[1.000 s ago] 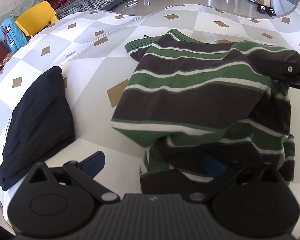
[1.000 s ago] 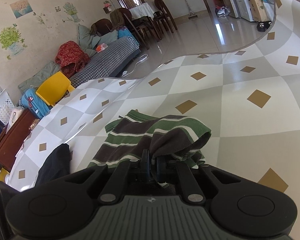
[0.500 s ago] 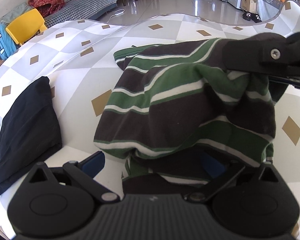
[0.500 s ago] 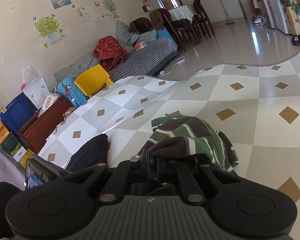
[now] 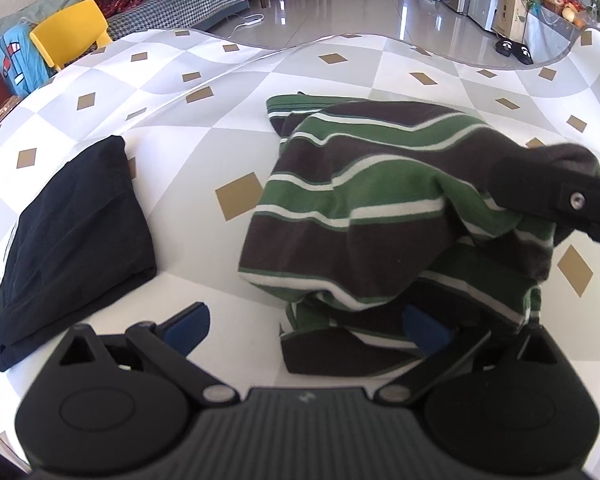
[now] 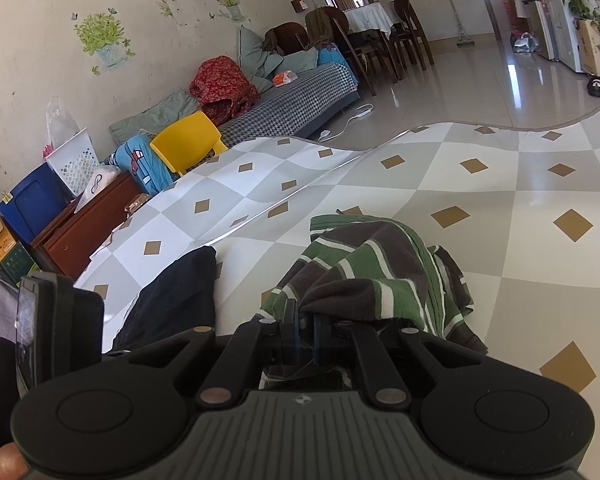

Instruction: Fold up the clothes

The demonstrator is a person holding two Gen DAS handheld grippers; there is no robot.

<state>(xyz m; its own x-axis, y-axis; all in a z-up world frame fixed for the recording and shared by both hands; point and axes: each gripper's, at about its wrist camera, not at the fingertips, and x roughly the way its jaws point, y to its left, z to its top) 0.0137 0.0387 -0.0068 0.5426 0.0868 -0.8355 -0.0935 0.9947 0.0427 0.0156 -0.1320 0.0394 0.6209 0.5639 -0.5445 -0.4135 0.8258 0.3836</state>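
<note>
Shirt (image 6: pixel 380 272) fold between pinched right claw (image 6: pixel 305 326) tips

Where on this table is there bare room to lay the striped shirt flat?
Bare tablecloth lies beyond both garments and in the strip between the black garment and the striped shirt. It is crowded near the left tongs; the right tongs grip the shirt.

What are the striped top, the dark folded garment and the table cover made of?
Green, brown and white striped top: soft matte knit, likely cotton jersey; drapes limply. Black folded garment: matte fabric, weave unclear. Diamond-patterned table cover: glossy, probably vinyl; shows glare.
</note>
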